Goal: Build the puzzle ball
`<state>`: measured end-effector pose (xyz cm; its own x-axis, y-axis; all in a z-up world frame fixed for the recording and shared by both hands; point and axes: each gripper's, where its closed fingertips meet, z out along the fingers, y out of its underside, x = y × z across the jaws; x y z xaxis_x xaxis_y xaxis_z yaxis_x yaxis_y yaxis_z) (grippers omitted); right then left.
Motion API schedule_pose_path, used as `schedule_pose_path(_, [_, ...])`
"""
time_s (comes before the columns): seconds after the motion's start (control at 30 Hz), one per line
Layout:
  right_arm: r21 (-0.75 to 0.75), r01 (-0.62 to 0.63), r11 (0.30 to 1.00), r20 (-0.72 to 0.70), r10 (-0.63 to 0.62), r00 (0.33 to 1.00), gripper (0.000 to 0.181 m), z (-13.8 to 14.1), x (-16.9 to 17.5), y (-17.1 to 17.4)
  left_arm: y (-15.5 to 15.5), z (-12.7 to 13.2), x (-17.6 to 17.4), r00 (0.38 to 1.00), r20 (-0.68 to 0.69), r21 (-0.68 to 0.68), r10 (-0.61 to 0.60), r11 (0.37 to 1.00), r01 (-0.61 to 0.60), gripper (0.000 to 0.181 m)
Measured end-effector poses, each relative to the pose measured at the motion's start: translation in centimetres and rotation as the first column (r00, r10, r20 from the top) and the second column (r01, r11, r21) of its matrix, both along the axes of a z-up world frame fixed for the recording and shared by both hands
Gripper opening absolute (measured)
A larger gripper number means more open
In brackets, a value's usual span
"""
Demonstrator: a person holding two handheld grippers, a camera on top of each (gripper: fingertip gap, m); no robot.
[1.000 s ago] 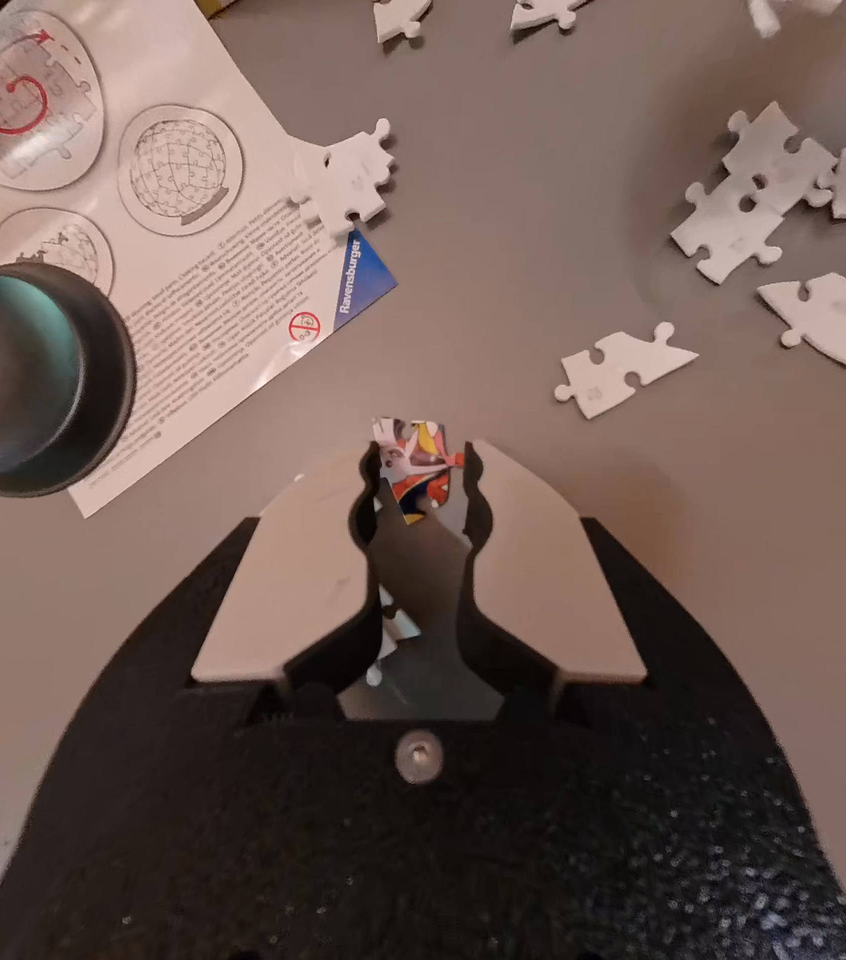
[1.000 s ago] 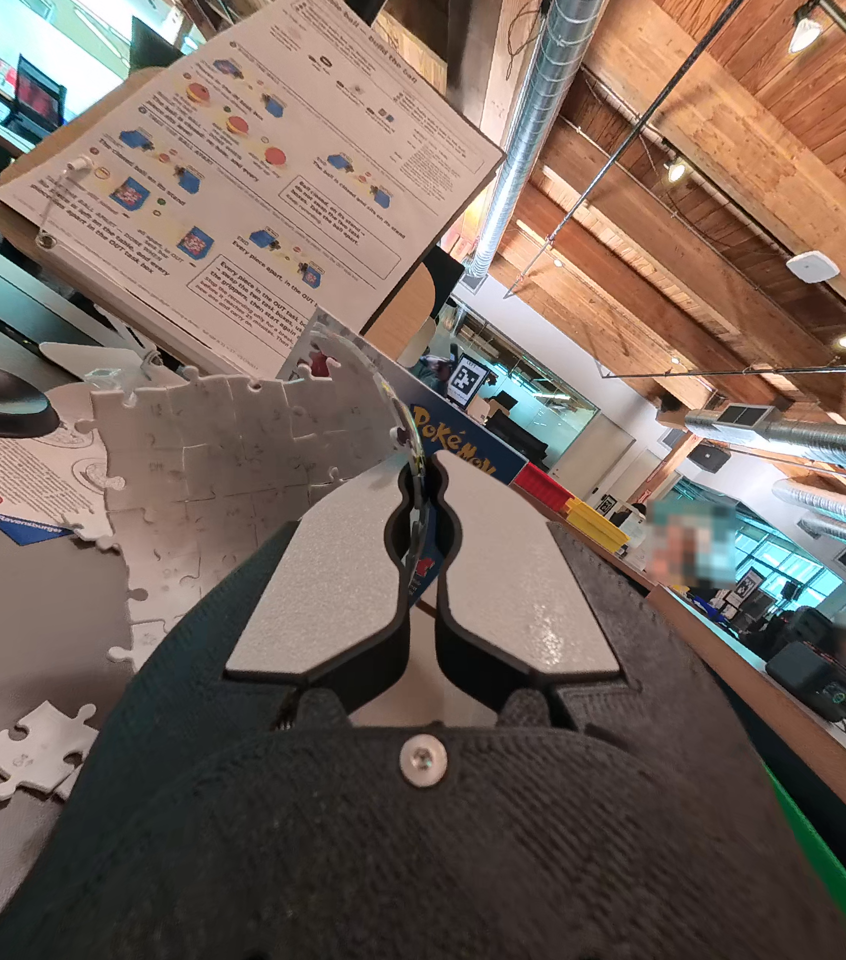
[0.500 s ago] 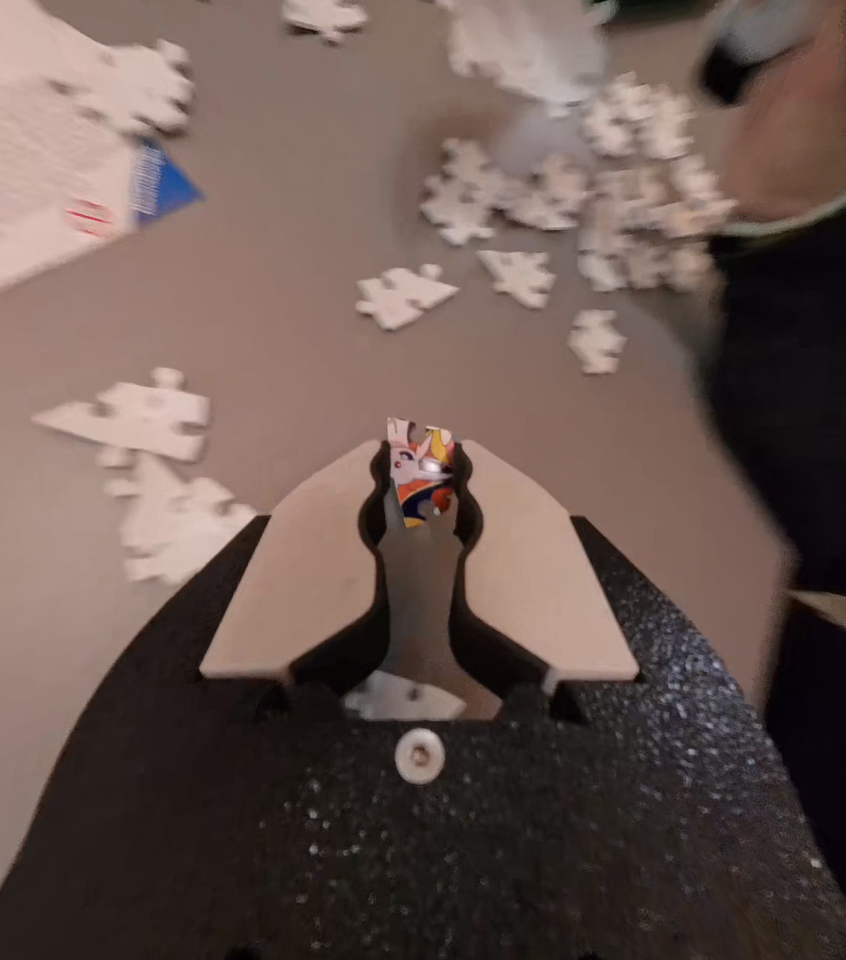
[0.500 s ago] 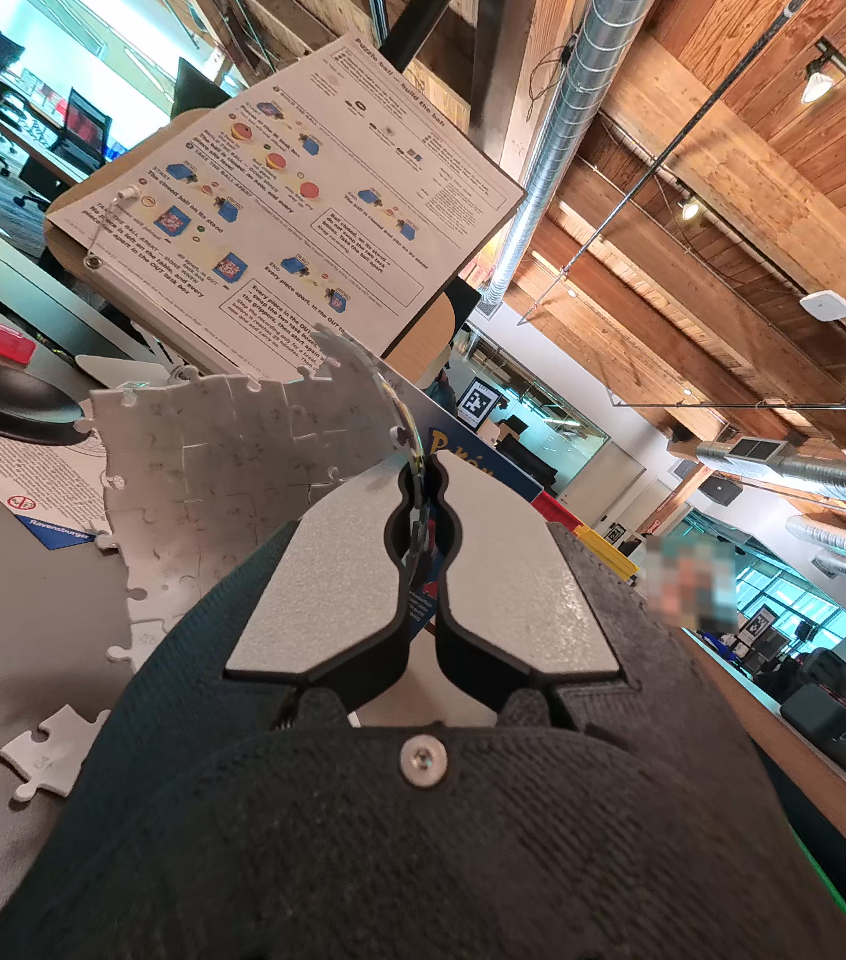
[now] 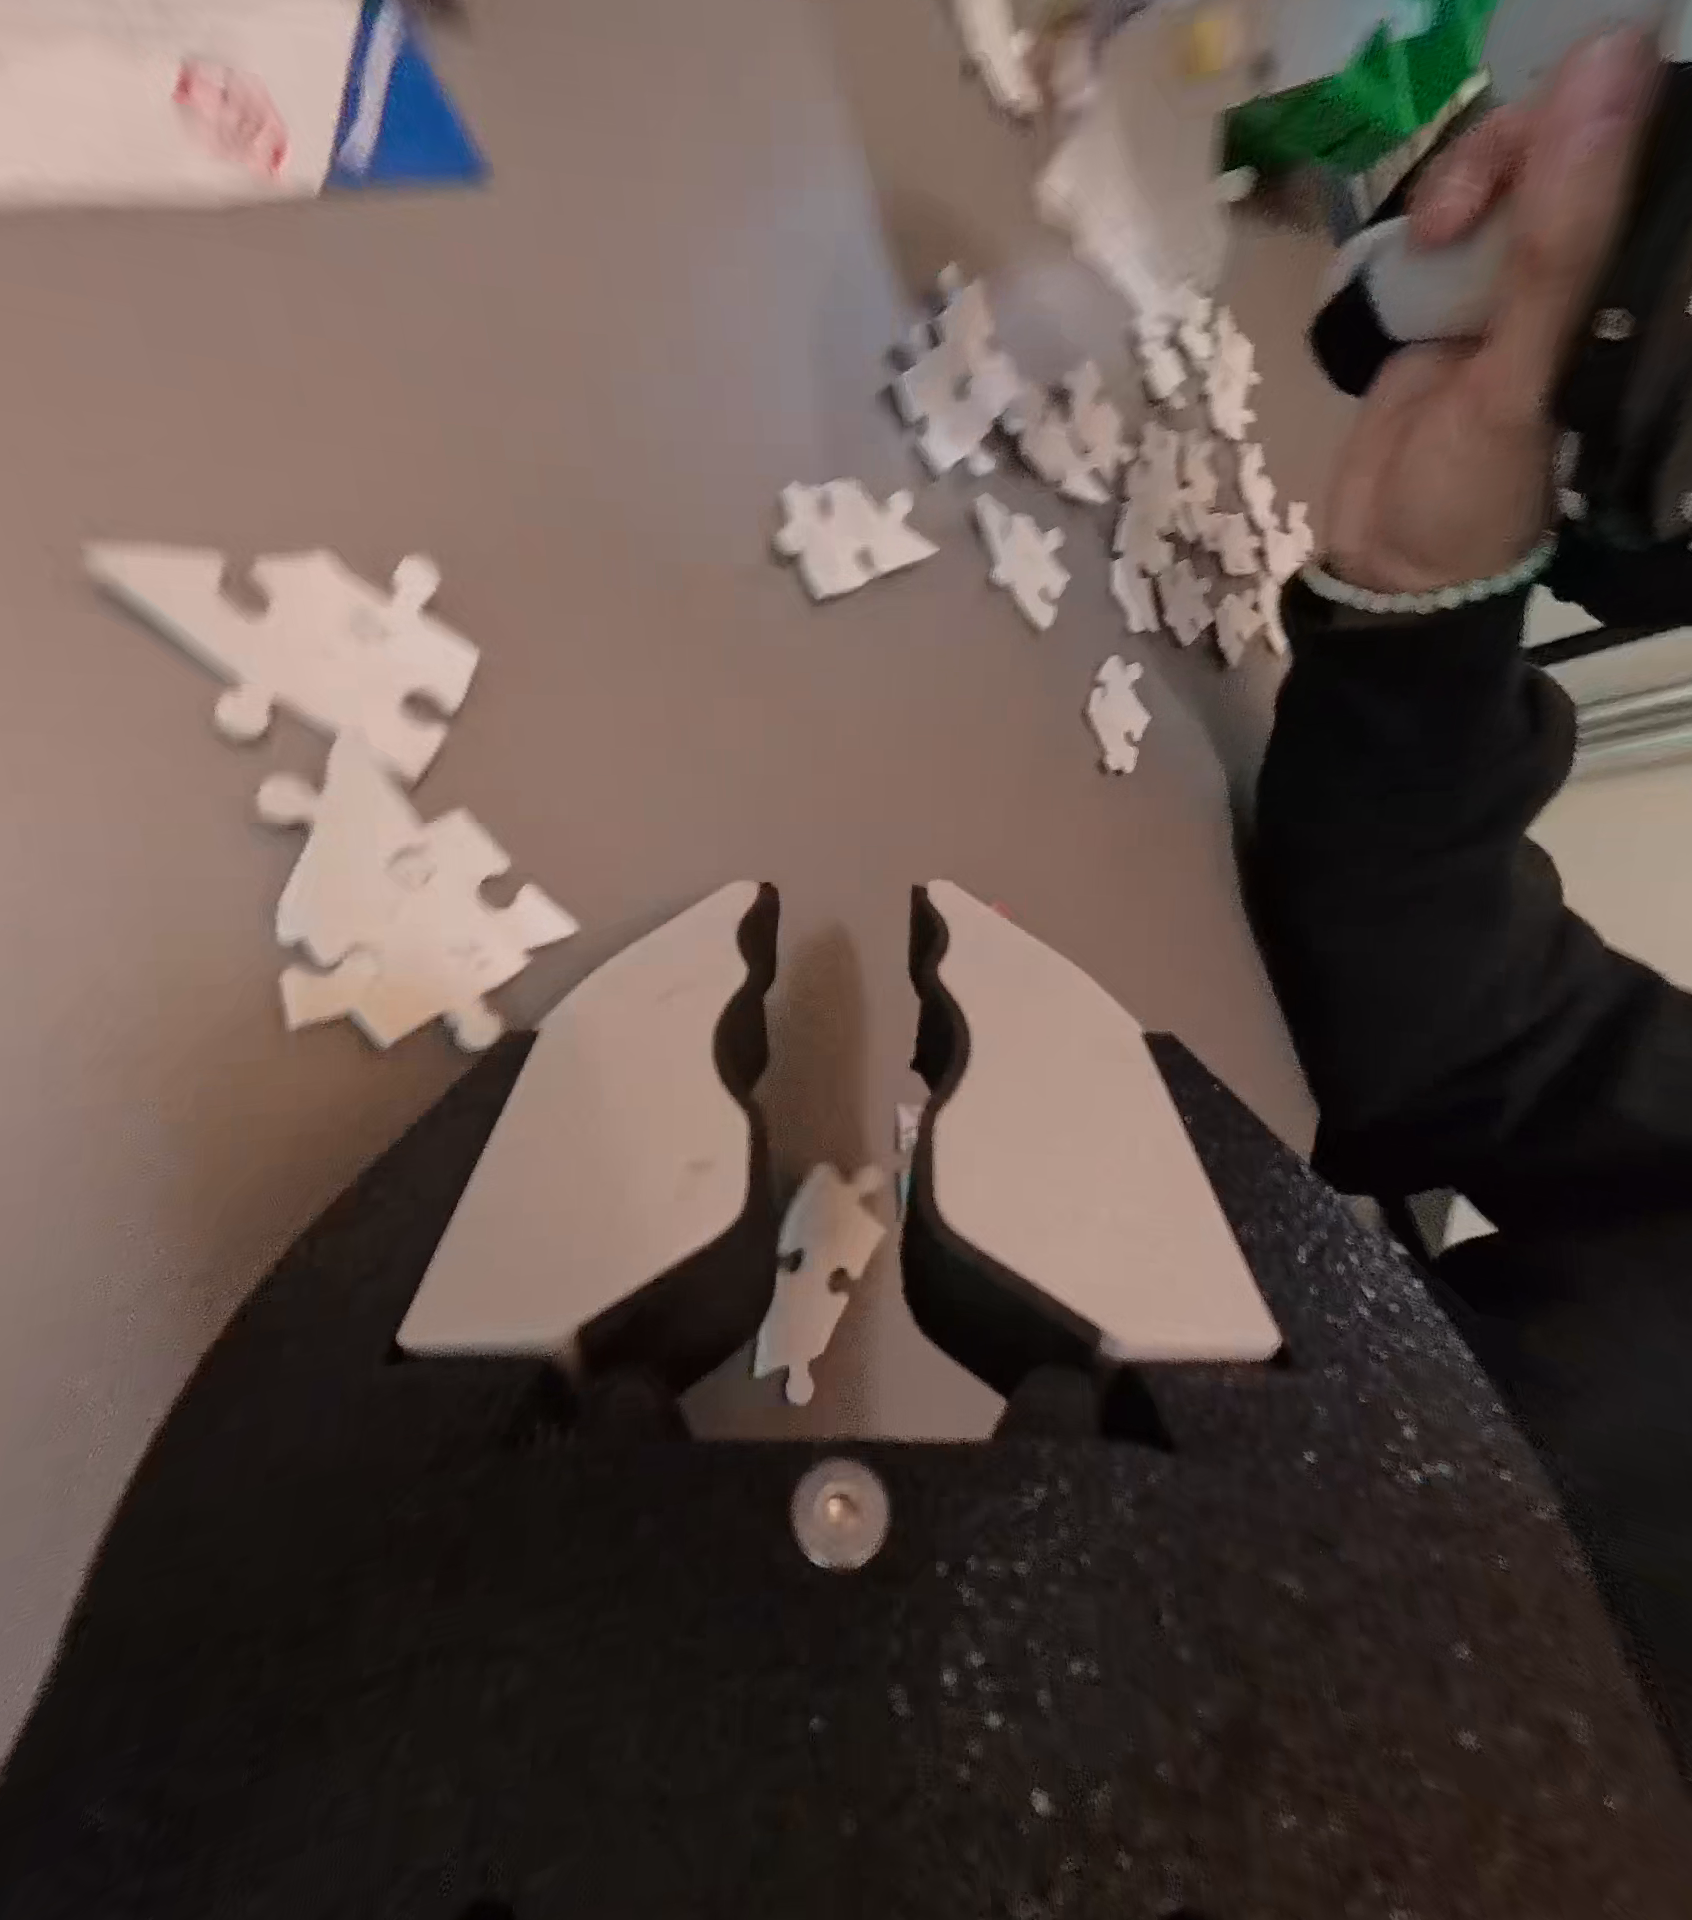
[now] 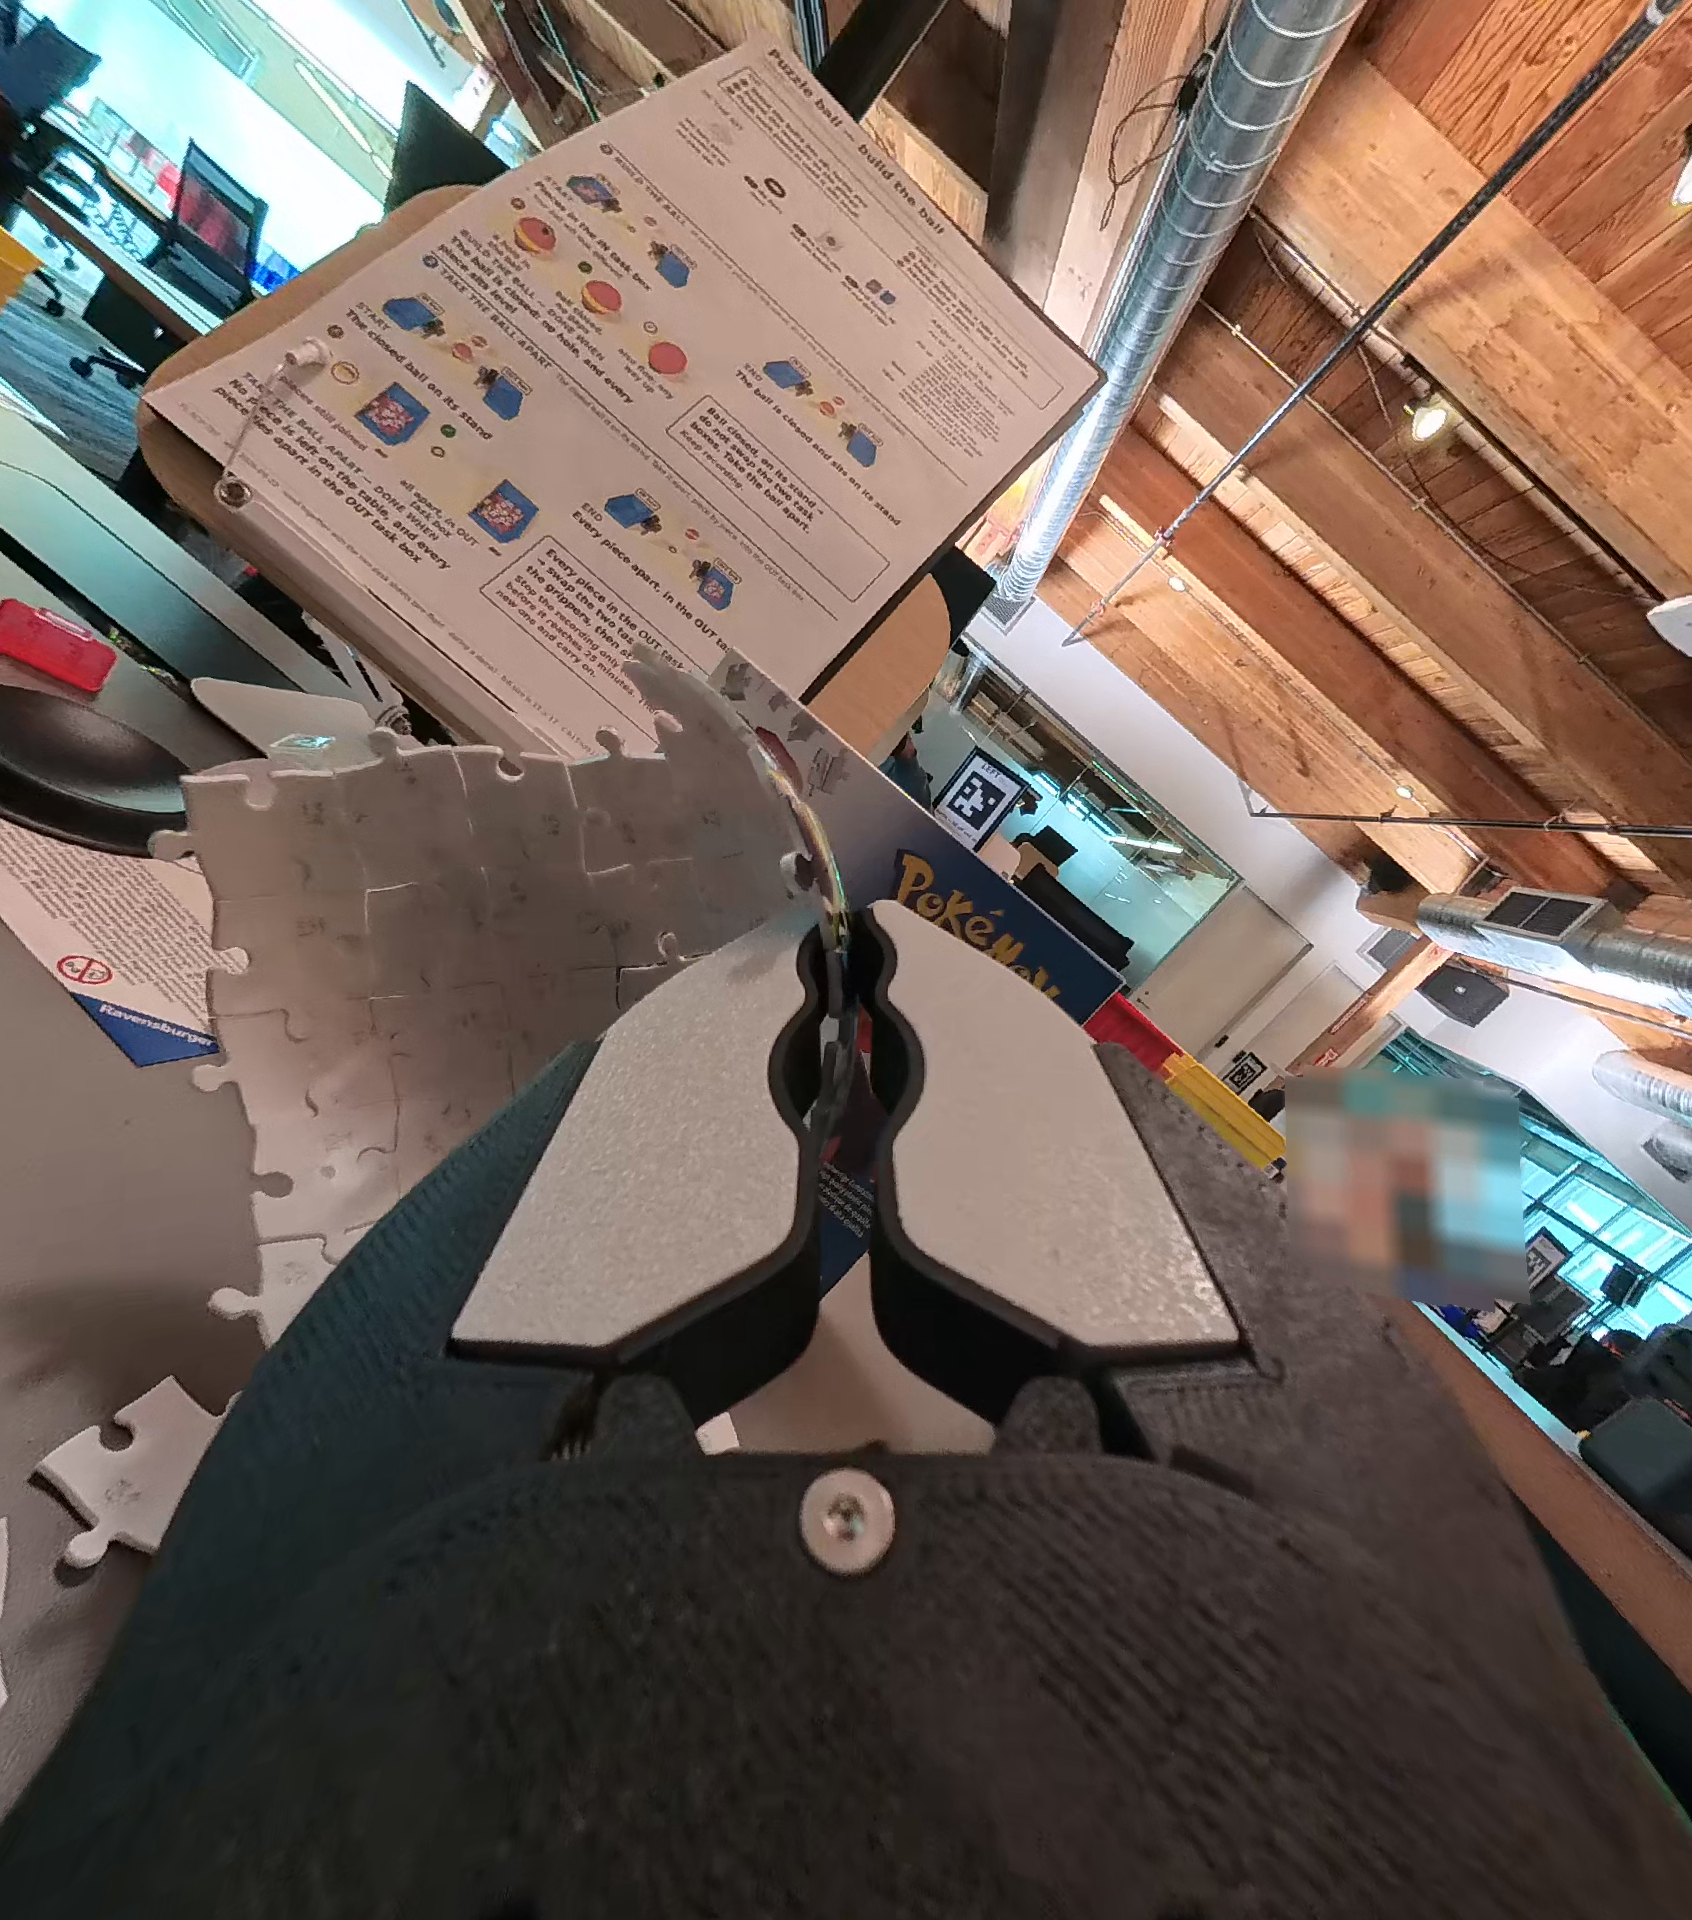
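My right gripper (image 6: 847, 935) clamps the curved white assembled puzzle shell (image 6: 468, 894) steady; my left gripper (image 5: 842, 914) is open, empty, for picking pieces.

White puzzle pieces (image 5: 359, 665) on grey table (image 5: 613, 416)

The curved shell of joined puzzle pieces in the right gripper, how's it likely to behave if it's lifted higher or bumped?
The curved shell probably keeps its dome shape, since the interlocked pieces stand up without sagging. It is likely light, being thin. The right gripper pinches only one edge, so a bump might pop seams apart or twist the shell in the grip.
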<state>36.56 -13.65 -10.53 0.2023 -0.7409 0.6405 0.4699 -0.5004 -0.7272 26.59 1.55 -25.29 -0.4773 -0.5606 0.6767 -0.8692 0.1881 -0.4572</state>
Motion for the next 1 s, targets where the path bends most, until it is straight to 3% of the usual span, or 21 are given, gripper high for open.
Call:
schedule_pose_path(0.1, [-0.004,0.001,1.000,0.001,-0.001,1.000,0.004,0.0,0.0,0.1,-1.9,2.4,-1.2,0.966,0.224,0.027,-0.132,0.991,0.129,0.029])
schedule_pose_path(0.17, [-0.005,-0.002,1.000,-0.001,0.002,1.000,0.004,-0.1,0.0,0.1,-3.0,2.0,-3.0,0.900,0.332,0.180,-0.283,0.955,0.234,0.040])
schedule_pose_path(0.33, [-0.008,-0.003,1.000,-0.005,0.003,1.000,0.004,-0.2,0.0,0.2,-3.9,-0.3,-5.6,0.628,0.448,0.563,-0.637,0.746,0.355,0.040])
schedule_pose_path(0.4, [-0.007,-0.003,1.000,-0.008,0.003,1.000,0.004,-0.3,0.0,0.1,-3.6,-1.1,-5.5,0.590,0.425,0.629,-0.686,0.693,0.352,0.041])
schedule_pose_path(0.47, [-0.007,-0.004,1.000,-0.008,0.004,1.000,0.004,-0.3,0.0,0.1,-3.3,-2.1,-5.3,0.614,0.374,0.651,-0.695,0.668,0.360,0.041])
schedule_pose_path(0.6, [-0.013,-0.004,1.000,-0.009,0.004,1.000,0.004,-0.4,0.0,0.2,-4.2,-2.3,-5.1,0.643,0.405,0.591,-0.650,0.723,0.358,0.022])
schedule_pose_path(0.73, [-0.013,-0.002,1.000,-0.007,0.002,1.000,0.004,-0.3,0.1,0.1,-4.4,-2.3,-5.1,0.679,0.435,0.544,-0.591,0.774,0.325,0.017])
schedule_pose_path(0.9, [-0.018,-0.001,1.000,-0.002,0.001,1.000,0.004,-0.3,0.0,0.2,-3.9,-1.3,-5.8,0.839,0.363,0.388,-0.405,0.885,0.259,0.017])
schedule_pose_path(1.0, [-0.029,-0.010,1.000,-0.001,0.010,1.000,0.004,-0.4,-0.1,0.6,-3.9,0.7,-7.8,0.942,0.185,0.117,-0.281,0.958,0.263,0.017])
